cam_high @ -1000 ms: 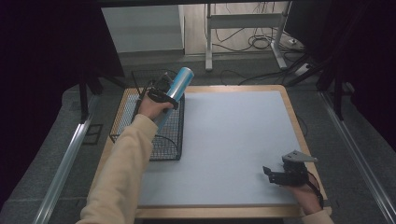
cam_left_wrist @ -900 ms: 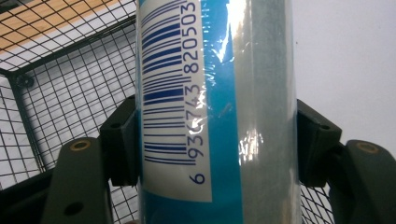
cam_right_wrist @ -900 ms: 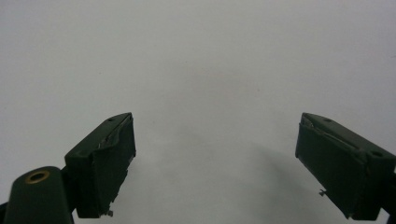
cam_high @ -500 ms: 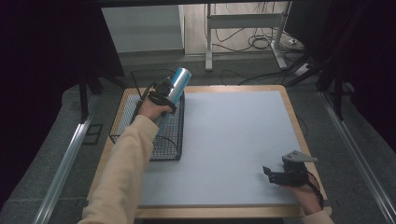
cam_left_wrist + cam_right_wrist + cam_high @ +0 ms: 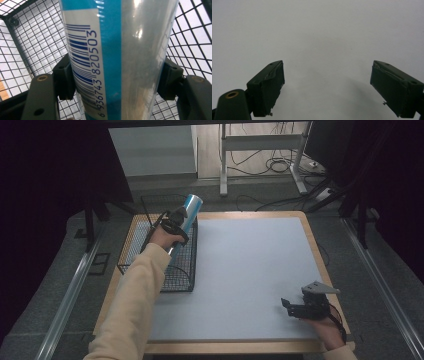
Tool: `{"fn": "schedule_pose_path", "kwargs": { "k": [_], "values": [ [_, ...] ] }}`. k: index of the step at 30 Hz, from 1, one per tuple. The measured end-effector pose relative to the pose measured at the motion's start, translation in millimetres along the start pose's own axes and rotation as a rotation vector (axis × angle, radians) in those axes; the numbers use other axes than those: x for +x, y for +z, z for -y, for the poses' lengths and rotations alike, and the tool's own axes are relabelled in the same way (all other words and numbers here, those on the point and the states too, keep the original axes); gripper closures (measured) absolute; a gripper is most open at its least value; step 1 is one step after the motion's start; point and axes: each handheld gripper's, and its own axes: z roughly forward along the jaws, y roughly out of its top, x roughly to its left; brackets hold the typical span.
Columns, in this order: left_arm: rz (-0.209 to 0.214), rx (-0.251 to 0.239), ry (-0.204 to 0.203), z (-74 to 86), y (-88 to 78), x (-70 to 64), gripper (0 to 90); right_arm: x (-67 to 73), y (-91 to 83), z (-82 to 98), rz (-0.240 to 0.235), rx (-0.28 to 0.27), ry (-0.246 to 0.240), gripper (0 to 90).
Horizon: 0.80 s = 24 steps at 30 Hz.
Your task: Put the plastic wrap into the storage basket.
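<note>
From the high view, the left gripper [image 5: 176,220] is held above a black wire basket [image 5: 150,255] that stands at the left edge of the surface [image 5: 250,270], a pale grey mat framed by a wooden rim. Its fingers pinch a blue and silver cylindrical can [image 5: 187,212] around its body. The can is tilted, its upper end leaning away from the person and to the right, and its lower end points down into the basket's far right corner. A cream sleeve [image 5: 135,305] runs from the bottom edge up to that hand. The right gripper [image 5: 292,307] rests low at the near right corner of the surface, well apart from the basket, pointing left.

In the left gripper view, the can [image 5: 117,57] stands between the two black fingers [image 5: 63,77], which press against its sides; they have just eased open very slightly, yet the pads remain on the can. A white label with a blue barcode and printed digits runs along the can, beside a bright blue stripe and a shiny silver face. The basket's wire mesh [image 5: 32,45] lies behind it on both sides.

In the right gripper view, the fingers [image 5: 268,85] are spread wide with nothing between them, over the bare grey surface [image 5: 319,37].
</note>
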Motion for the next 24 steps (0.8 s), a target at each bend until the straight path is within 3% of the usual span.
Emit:
{"fn": "schedule_pose_path", "kwargs": {
  "k": [9, 15, 20, 24],
  "values": [
    [0.011, -0.113, -0.021, 0.9, -20.4, -4.9, 18.7, -0.1, -0.7, 0.3, 0.000, -0.001, 0.003, 12.3],
    [0.032, -0.233, -0.045, 15.8, -44.4, -3.3, 11.8, 0.6, -0.9, 0.1, 0.000, -0.001, 0.003, 12.3],
    [0.121, -0.356, -0.004, 33.5, -71.3, -12.2, 13.2, 1.5, 0.0, -0.8, 0.003, 0.001, 0.000, 12.2],
    [0.164, -0.385, 0.060, 44.8, -82.7, -30.0, 13.7, 2.5, 0.3, -1.6, 0.004, 0.001, -0.003, 12.2]
  ]
}}
